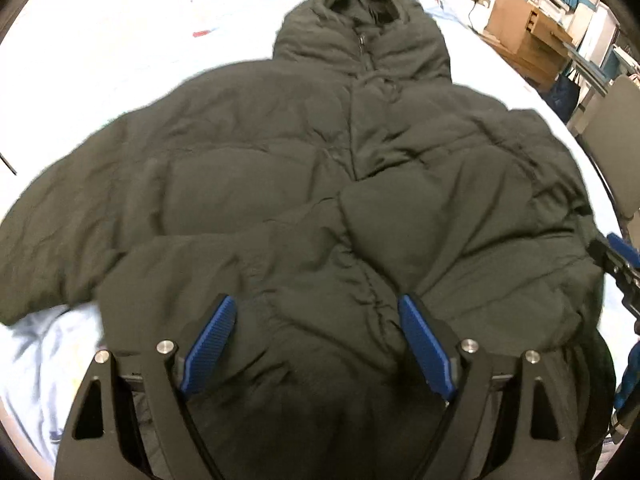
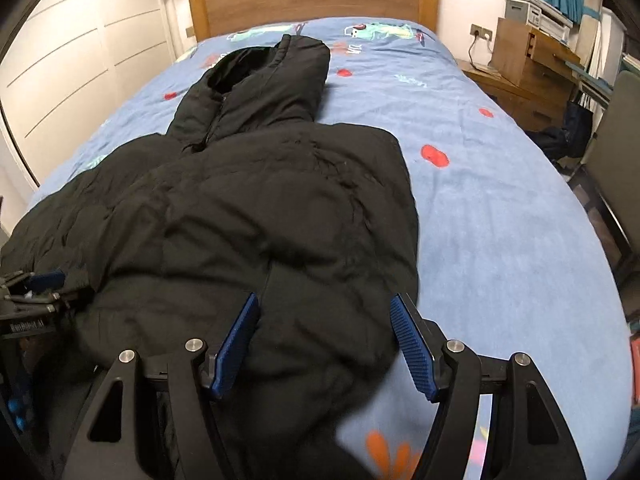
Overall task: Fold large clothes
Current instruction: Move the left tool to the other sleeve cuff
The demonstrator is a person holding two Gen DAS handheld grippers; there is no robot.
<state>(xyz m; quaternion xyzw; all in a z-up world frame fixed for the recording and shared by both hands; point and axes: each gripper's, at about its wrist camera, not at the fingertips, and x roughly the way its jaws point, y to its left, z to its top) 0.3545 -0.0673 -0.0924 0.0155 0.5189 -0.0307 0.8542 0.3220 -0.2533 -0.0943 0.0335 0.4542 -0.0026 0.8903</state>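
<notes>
A large dark puffer jacket [image 1: 320, 168] lies front up on the bed, hood toward the headboard, with both sleeves folded across its body. It also shows in the right wrist view [image 2: 256, 208]. My left gripper [image 1: 318, 320] is open, its blue pads spread over the jacket's hem near the middle. My right gripper [image 2: 324, 320] is open over the jacket's lower right edge; it holds nothing. The right gripper shows at the edge of the left wrist view [image 1: 620, 260], and the left gripper at the left of the right wrist view [image 2: 32, 288].
The bed has a blue patterned sheet [image 2: 500, 200] and a wooden headboard [image 2: 312, 0]. White wardrobe doors [image 2: 80, 60] stand to the left. A wooden nightstand with boxes [image 2: 524, 60] and a chair [image 2: 616, 128] stand to the right.
</notes>
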